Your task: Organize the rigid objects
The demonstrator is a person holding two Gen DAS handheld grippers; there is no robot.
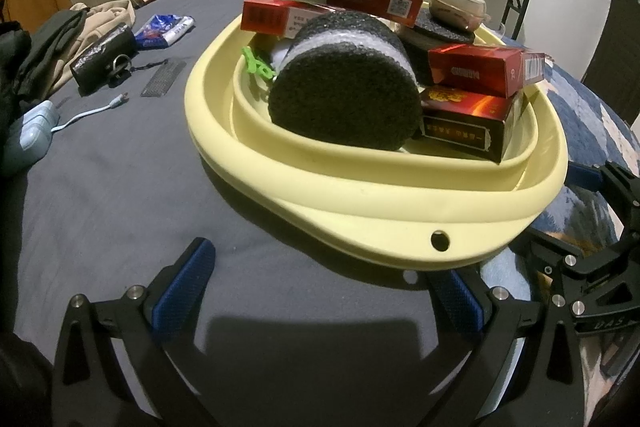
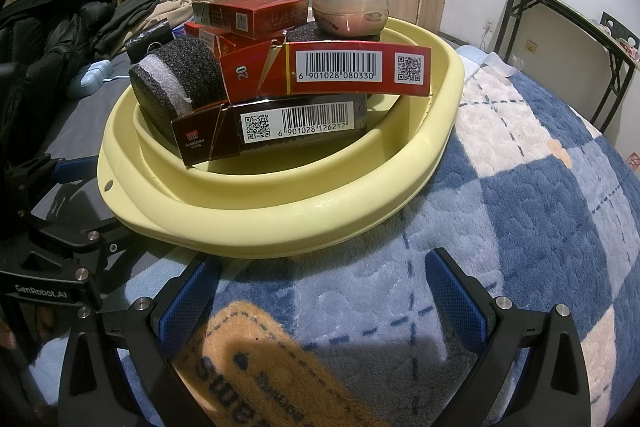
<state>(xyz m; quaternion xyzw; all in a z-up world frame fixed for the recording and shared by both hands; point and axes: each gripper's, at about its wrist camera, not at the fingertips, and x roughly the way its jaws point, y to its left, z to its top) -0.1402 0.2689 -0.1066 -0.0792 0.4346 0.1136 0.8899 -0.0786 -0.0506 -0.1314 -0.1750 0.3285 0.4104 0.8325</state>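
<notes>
A pale yellow basin sits on the bed, piled with rigid items. A black foam roll with a white band lies in it. Around it are several red cigarette cartons, a dark carton and a small round lidded jar on a black foam disc. A green clip pokes out at the left. My left gripper is open just short of the basin's near rim. My right gripper is open over the blanket, empty.
On the grey sheet at left lie a black pouch, a blue-white packet, a mesh strip, a light blue charger with cable and piled clothes. A blue checked fleece blanket covers the right. A folding table stands behind.
</notes>
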